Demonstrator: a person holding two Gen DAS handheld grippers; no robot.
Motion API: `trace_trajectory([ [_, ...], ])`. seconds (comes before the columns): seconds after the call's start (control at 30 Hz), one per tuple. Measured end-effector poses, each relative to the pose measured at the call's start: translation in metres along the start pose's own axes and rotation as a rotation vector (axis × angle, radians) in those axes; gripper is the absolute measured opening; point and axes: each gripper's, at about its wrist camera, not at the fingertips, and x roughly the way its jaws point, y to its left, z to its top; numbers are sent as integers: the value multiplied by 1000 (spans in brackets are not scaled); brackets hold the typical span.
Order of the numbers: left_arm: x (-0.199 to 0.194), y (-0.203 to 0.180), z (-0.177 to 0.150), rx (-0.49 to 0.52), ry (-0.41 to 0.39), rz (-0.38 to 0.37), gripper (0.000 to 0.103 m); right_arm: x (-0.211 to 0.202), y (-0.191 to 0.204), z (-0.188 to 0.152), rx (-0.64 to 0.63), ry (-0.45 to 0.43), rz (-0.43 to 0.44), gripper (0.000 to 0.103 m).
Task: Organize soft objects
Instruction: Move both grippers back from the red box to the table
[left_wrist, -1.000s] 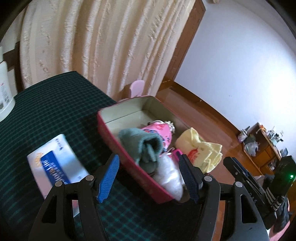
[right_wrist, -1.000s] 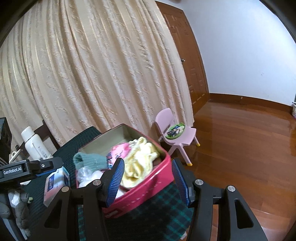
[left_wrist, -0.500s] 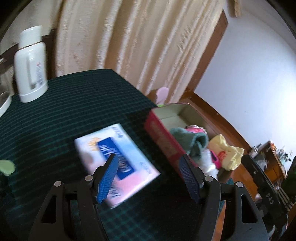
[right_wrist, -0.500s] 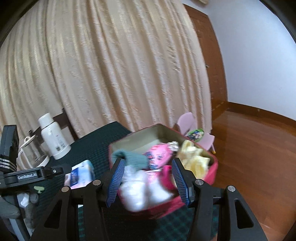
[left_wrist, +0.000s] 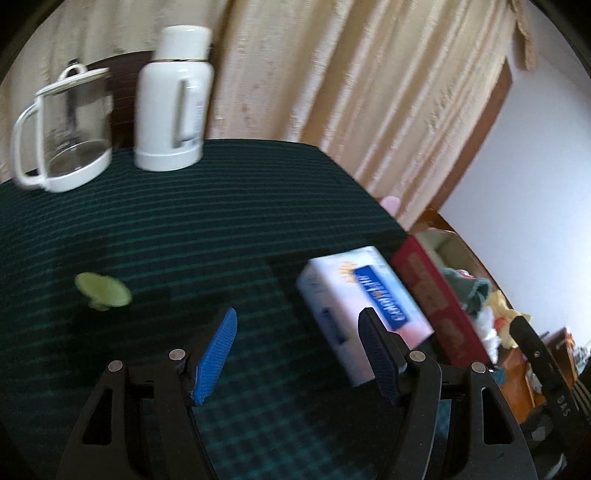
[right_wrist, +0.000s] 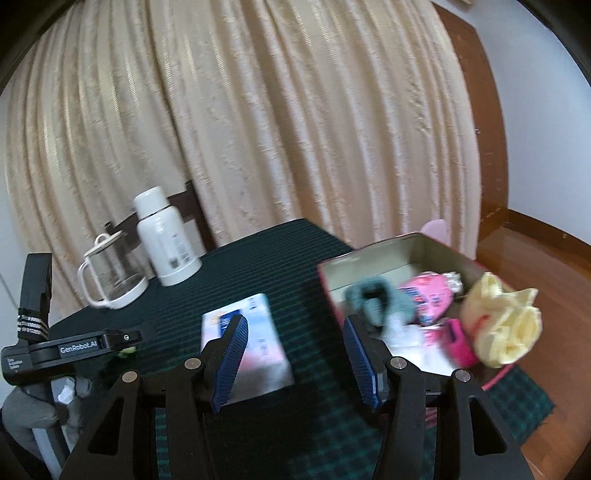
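Note:
A red box (right_wrist: 373, 261) (left_wrist: 436, 291) at the table's right edge holds several soft things: a green sock (right_wrist: 376, 295), a pink pouch (right_wrist: 428, 295), a white plastic bag (right_wrist: 410, 343) and a yellow cloth (right_wrist: 506, 328) draped over its rim. A white-and-blue tissue pack (left_wrist: 365, 299) (right_wrist: 247, 339) lies on the dark green cloth just left of the box. My left gripper (left_wrist: 295, 350) hovers open over bare cloth left of the pack. Between pack and box my right gripper (right_wrist: 295, 358) stands open and holds nothing.
A white thermos (left_wrist: 173, 99) (right_wrist: 166, 240) and a glass jug (left_wrist: 62, 129) (right_wrist: 110, 277) stand at the table's back left. A small light-green piece (left_wrist: 103, 291) lies on the cloth at left. Beyond the table's right edge is wooden floor (right_wrist: 535, 269). A curtain (right_wrist: 258, 110) hangs behind.
Both views have swung left: the box moved from centre to the right side, and the thermos, jug and green piece came into view. The tissue pack now sits beside the left gripper's right finger.

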Motion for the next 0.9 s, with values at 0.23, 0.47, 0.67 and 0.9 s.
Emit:
trace_trajectory([
  [0.23, -15, 50, -9, -69, -27, 107, 69, 12, 29, -4, -47, 36, 67, 58],
  [0.47, -26, 97, -17, -148, -58, 234, 69, 22, 56, -12, -86, 72, 115, 59],
  [0.67, -22, 120, -24, -180, -41, 270, 71, 30, 79, -20, -127, 108, 155, 59],
  [0.9, -10, 136, -29, -212, -13, 305, 72, 40, 98, -31, -163, 154, 187, 59],
])
